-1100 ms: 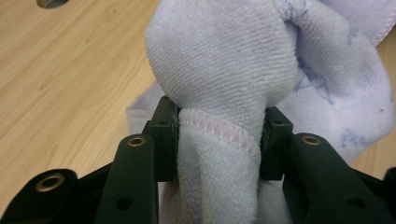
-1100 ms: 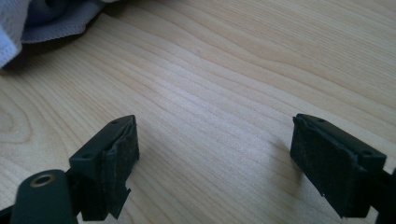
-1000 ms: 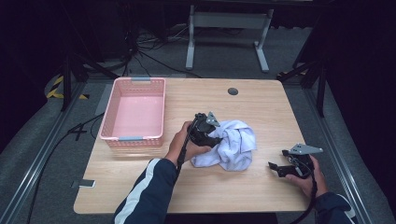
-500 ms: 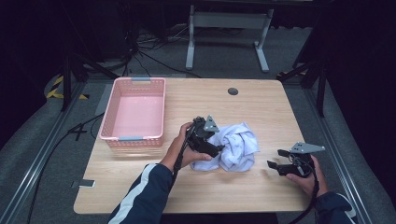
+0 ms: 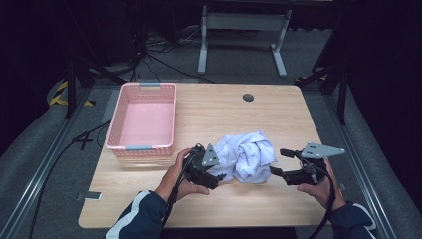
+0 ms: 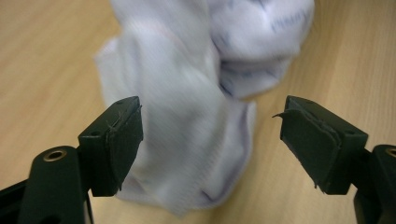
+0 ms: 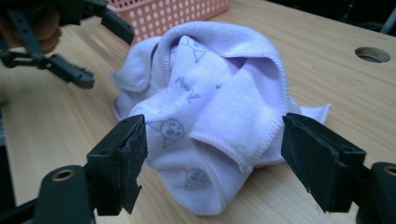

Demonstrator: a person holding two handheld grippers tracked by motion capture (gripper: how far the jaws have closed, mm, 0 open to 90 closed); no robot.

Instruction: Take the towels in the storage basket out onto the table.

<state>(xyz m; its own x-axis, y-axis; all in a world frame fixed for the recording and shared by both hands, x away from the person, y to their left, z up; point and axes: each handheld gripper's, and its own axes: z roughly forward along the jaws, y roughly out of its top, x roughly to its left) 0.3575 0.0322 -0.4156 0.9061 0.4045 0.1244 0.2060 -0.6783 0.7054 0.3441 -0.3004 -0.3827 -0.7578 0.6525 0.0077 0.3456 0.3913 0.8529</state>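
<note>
While both claws gape, crumpled cloth on table; pink basket holds nothing.

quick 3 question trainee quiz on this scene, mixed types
1. True or false: the cloth lies inside the basket.
2. Which tongs are open? A left only; B right only; C both.
3. Fill in: the cloth lies crumpled on the ____.

Key: 1 false, it lies on the wood right of the basket. 2 C, neither pair presses the cloth. 3 table.
</note>
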